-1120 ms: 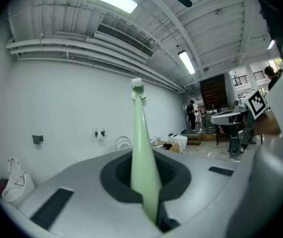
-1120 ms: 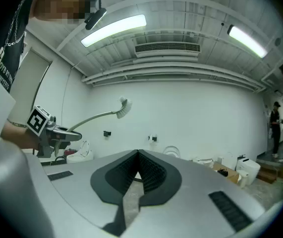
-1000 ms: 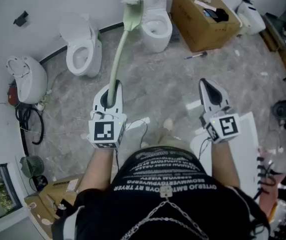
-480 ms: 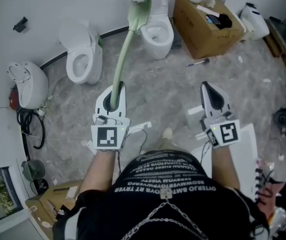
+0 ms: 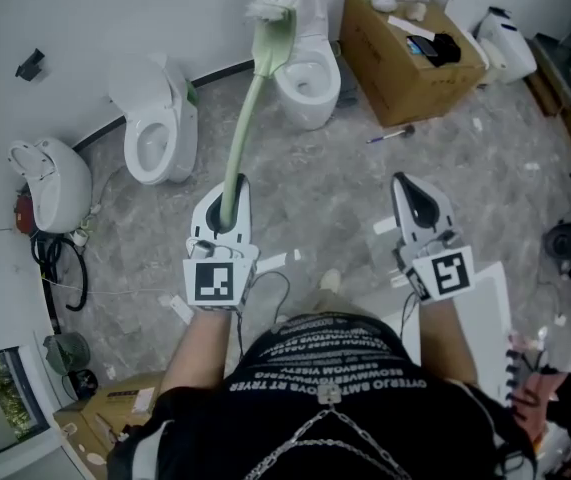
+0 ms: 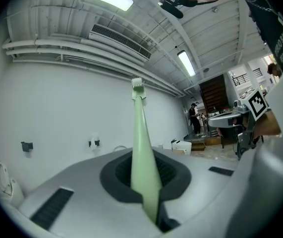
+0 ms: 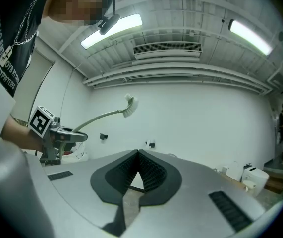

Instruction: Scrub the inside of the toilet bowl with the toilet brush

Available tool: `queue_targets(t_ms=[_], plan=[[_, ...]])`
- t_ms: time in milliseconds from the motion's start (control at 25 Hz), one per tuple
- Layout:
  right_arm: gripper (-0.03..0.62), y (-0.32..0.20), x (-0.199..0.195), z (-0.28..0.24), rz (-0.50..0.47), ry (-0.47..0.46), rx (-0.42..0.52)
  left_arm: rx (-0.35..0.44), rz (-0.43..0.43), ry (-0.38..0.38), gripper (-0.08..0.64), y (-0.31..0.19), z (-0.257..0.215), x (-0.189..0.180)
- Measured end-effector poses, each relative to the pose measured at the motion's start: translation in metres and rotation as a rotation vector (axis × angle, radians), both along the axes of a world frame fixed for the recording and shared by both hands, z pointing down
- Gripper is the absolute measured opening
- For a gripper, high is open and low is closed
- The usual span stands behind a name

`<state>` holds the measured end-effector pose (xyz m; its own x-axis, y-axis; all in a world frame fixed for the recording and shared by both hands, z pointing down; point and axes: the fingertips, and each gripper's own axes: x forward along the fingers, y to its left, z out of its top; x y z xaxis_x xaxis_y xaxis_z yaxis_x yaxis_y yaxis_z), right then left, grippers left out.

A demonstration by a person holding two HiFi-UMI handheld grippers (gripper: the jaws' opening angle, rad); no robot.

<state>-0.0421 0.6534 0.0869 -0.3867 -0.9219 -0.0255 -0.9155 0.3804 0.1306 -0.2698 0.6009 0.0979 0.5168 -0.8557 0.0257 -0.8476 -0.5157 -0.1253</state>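
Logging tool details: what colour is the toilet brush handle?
Pale green; the toilet brush shows best in the left gripper view.

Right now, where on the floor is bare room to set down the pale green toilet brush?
The widest bare patch of grey marbled floor lies between the centre white toilet, the brown cardboard box and the right tongs; a small pen lies at its far edge. Crowded: the left side, with the second white toilet and black cables.
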Motion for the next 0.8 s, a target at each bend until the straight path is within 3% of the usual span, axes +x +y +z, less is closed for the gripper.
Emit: queue_targets(t_ms=[360, 600, 800], plan=[[0.005, -0.05, 0.018, -0.015, -0.051, -0.005, 0.0, -0.005, -0.042, -0.022, 0.002, -0.044, -0.011, 0.031], [0.005, -0.082, 0.03, -0.031, -0.105, -0.013, 0.033, 0.027, -0.051, -0.1, 0.002, -0.073, -0.016, 0.061], [0.005, -0.102, 0.037, -0.039, -0.127, -0.015, 0.048, 0.006, -0.065, -0.04, 0.002, -0.086, -0.021, 0.078]])
